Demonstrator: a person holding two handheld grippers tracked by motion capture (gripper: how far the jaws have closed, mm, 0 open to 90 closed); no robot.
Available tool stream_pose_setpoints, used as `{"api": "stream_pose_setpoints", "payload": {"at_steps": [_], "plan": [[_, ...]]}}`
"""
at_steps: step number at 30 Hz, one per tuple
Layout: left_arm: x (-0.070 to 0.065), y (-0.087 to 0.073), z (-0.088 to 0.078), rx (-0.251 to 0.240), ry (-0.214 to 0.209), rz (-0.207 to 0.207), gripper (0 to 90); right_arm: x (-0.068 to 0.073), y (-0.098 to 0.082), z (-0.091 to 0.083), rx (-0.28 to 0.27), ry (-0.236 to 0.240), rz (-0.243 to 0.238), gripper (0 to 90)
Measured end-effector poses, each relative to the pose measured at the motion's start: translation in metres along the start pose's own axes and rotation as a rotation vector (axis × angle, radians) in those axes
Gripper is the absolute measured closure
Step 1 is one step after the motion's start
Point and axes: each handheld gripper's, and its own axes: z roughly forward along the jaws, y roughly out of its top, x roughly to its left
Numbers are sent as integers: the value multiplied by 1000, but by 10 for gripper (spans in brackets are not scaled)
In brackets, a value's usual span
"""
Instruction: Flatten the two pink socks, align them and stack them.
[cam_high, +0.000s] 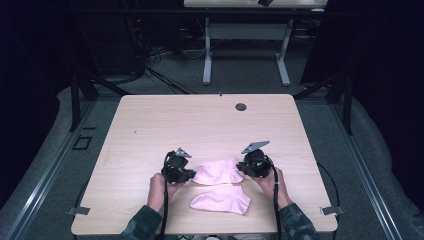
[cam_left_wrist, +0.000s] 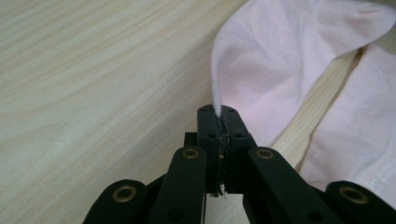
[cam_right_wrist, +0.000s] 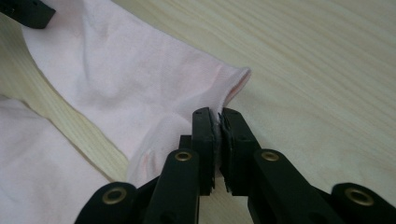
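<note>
Nearest you, a flat pale pink fabric sock (cam_high: 221, 200) lies loose on the light wood-grain surface (cam_high: 150, 130), untouched. Just beyond it, a second pale pink fabric sock (cam_high: 216, 171) is stretched between your two tools. Your left tool (cam_high: 186, 174) is clamped tight on one thin edge of it; your right tool (cam_high: 243, 165) pinches the opposite end beside the open cuff, jaws nearly together with fabric between. Long axis runs left to right across the surface, roughly parallel to the near sock, cuff toward your right. Judgement: light, limp, thin knit; it will sag and fold wherever unsupported, and should not slip. Edge grips at both ends suit it. Far half of the surface is bare.
</note>
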Motion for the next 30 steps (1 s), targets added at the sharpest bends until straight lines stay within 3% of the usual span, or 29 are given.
{"api": "stream_pose_setpoints", "payload": {"at_steps": [5,14,23,30], "plan": [[-3,4,-13,-26,-4,8,883,3,2,-14,-24,0,0,845],[-13,7,-39,-44,-51,15,883,11,4,-46,-57,16,23,845],[-26,-8,-55,-34,-125,-7,881,29,-3,-73,-24,47,31,843],[-30,-28,-53,14,-195,-32,880,44,-18,-73,32,75,8,842]]}}
